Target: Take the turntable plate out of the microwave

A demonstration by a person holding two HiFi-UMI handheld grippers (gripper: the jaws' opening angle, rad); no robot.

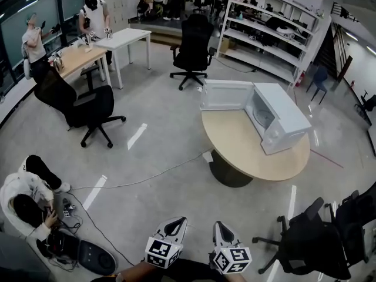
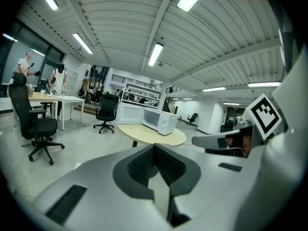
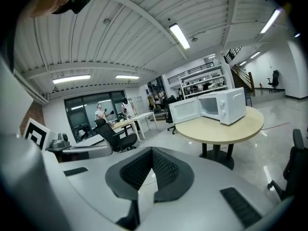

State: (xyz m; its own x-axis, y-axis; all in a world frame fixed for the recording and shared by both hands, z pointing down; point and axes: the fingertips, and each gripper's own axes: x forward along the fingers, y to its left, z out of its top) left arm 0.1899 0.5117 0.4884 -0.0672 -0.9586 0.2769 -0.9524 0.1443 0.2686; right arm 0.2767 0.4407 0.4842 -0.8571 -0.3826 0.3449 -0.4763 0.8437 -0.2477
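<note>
A white microwave stands on a round wooden table with its door swung open to the left. Inside the cavity the pale turntable plate shows dimly. The same microwave and microwave appear far off in both gripper views. My left gripper and right gripper are held low at the bottom edge of the head view, well short of the table. Both have their jaws pressed together with nothing between them, the left gripper and the right gripper alike.
A black office chair stands close at the right, another chair at the left, a third chair beyond the table. A person sits on the floor at the lower left among cables. White desks and shelving lie further back.
</note>
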